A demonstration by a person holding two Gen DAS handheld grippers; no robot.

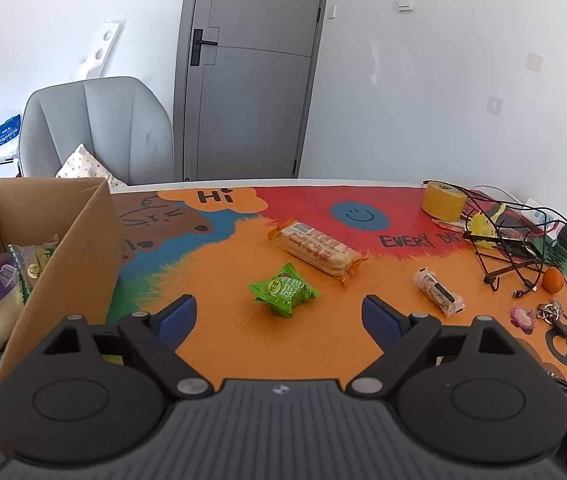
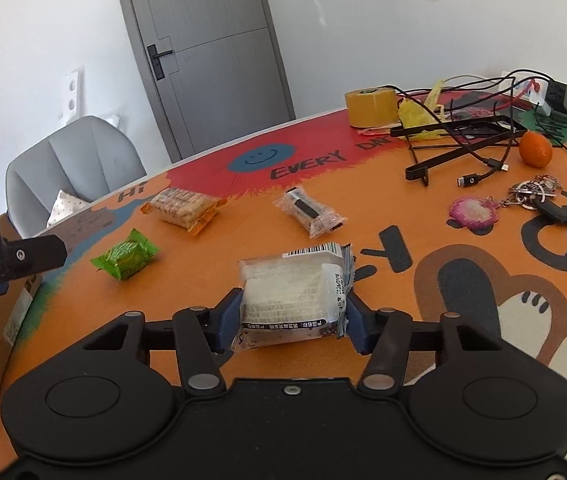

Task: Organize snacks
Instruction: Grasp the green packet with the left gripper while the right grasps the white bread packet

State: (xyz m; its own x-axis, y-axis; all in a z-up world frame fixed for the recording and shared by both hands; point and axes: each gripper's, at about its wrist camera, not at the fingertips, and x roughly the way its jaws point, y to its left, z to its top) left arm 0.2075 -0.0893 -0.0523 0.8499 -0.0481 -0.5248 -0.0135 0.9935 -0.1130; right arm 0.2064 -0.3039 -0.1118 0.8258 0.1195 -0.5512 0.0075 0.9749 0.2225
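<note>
Painted orange, the table [image 2: 219, 248] lies under both my claws. My right gripper [image 2: 293, 312] clamps a white wrapped snack [image 2: 293, 292] just above it. My left gripper [image 1: 279, 316] spreads wide, holding nothing, with the green packet [image 1: 283, 290] ahead and the cardboard box [image 1: 79, 232] of snacks at its left.

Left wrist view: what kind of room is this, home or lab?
Probably a home room, not a lab: a grey interior door, a padded grey chair with a cushion, and a table under a cartoon-printed cover holding snacks, keys and charger cables.
</note>
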